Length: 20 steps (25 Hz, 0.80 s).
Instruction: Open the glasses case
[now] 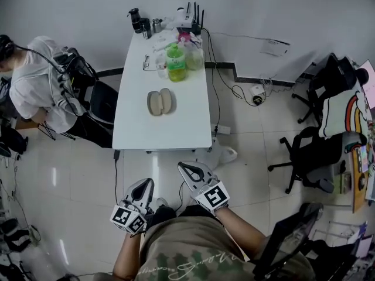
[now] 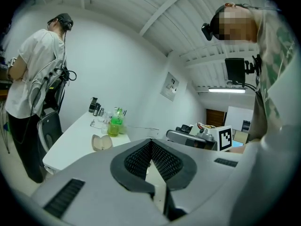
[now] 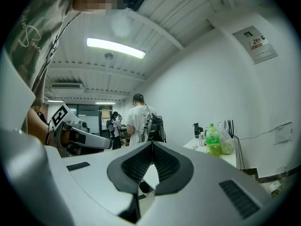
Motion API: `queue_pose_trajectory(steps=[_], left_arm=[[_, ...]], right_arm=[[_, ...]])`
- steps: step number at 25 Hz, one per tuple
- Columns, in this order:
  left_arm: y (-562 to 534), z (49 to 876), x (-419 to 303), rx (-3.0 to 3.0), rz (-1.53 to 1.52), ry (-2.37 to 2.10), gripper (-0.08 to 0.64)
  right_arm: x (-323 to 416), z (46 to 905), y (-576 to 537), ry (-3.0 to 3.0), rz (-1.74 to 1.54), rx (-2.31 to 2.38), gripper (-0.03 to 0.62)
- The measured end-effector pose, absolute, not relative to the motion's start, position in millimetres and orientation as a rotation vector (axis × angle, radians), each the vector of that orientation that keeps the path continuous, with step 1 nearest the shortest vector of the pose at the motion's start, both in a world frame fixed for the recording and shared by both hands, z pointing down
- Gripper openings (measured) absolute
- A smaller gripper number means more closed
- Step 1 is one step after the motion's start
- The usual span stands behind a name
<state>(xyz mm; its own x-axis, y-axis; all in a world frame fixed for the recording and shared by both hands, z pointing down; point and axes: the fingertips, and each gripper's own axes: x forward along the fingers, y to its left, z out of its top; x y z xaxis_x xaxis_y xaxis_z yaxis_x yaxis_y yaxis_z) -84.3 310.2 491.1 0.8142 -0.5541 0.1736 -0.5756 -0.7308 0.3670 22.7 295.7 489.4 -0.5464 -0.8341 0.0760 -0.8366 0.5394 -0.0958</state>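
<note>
The beige glasses case lies on the white table with its two halves spread side by side; the left gripper view shows the glasses case too. My left gripper and right gripper hang over the floor in front of the table's near edge, well short of the case. Both are shut with nothing between their jaws. In the left gripper view the left gripper points toward the table. The right gripper points past the table's end.
A green bottle, a bag, cups and a router crowd the table's far end. A person in white stands at the table's left by a black chair. Office chairs stand to the right. Cables trail on the floor.
</note>
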Motion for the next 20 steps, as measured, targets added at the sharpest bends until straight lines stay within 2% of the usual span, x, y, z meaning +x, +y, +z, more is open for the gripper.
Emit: queue_pose_trajectory(steps=[20], left_arm=[[262, 470, -159, 2.698, 0.017, -0.766, 0.005]], right_arm=[[-37, 462, 269, -2.646, 0.138, 1.639, 0.011]])
